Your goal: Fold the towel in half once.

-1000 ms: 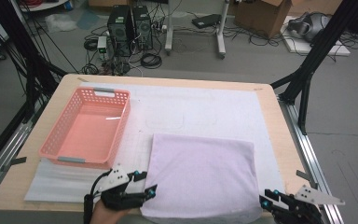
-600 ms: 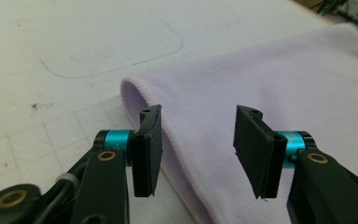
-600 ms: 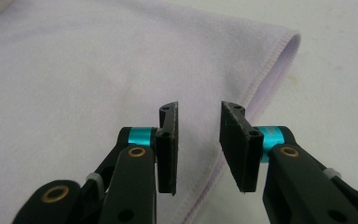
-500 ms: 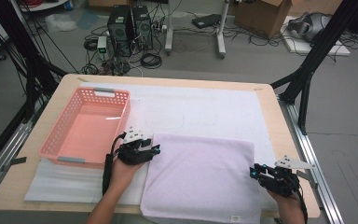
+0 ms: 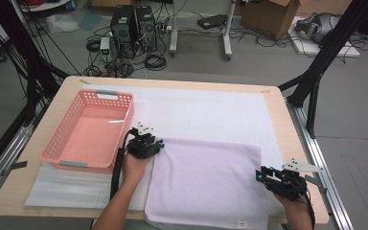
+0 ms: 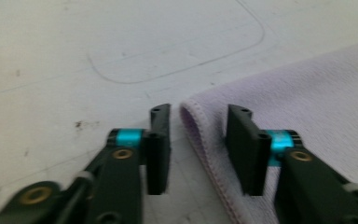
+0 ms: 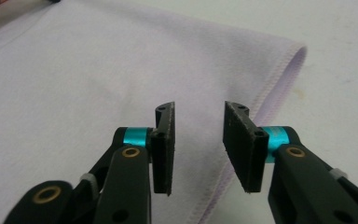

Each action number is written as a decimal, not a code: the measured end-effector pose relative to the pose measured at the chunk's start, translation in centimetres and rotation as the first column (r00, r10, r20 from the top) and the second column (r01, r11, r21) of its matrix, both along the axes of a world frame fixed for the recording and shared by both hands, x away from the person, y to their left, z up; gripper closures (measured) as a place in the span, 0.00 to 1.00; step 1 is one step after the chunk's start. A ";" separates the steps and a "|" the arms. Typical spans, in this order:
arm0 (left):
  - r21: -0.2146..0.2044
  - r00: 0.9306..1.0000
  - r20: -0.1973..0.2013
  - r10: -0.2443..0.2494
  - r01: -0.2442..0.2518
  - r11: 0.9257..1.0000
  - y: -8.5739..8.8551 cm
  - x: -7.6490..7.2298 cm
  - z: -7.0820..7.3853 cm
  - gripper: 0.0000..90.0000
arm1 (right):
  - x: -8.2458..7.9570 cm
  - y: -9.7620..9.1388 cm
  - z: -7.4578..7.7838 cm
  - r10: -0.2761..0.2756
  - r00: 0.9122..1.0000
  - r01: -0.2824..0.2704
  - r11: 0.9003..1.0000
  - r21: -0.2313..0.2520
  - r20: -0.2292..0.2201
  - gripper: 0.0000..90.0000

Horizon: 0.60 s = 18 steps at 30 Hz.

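Lilac towel point(image 5: 206, 184) flat on worktop point(image 5: 278, 108). Left tongs point(image 6: 198, 140) apart, having just been closing, straddling its far-left corner hem. Right tongs point(image 7: 198, 140) apart, having just been opening, over its right hem.

**Materials and finishes**

Towel point(image 5: 206, 182): lilac cloth, soft matt nap, stitched hem. Basket point(image 5: 88, 132): pink plastic lattice, slight sheen. Table point(image 5: 287, 120): pale wood rim, smooth. Mat point(image 5: 239, 115): white, matt, scuffed and faintly marked. Left gripper point(image 6: 198, 135) and right gripper point(image 7: 199, 140): matt black jaws, rough pads, glossy teal metal collars.
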<state>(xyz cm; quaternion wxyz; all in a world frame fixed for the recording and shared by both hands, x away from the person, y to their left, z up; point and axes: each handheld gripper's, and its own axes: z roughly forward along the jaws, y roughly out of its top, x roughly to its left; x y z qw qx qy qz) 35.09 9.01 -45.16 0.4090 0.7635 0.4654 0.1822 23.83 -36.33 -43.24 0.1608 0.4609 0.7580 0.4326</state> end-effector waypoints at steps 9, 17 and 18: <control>0.019 0.997 -0.001 -0.075 0.075 0.997 -0.6 -0.7 0.0 0.69 | 4.3 0.9 -1.1 -0.150 0.986 0.145 0.987 -0.075 -0.071 0.52; -0.025 0.998 -0.010 -0.069 0.069 0.997 -1.0 -1.3 -0.1 0.94 | 5.6 1.8 -1.3 -0.069 0.991 0.061 0.996 -0.072 -0.112 0.93; -0.046 0.998 -0.024 -0.063 0.062 0.997 -0.8 -1.2 -0.1 0.94 | 5.5 2.0 -1.3 -0.071 0.991 0.062 0.995 -0.080 -0.116 0.94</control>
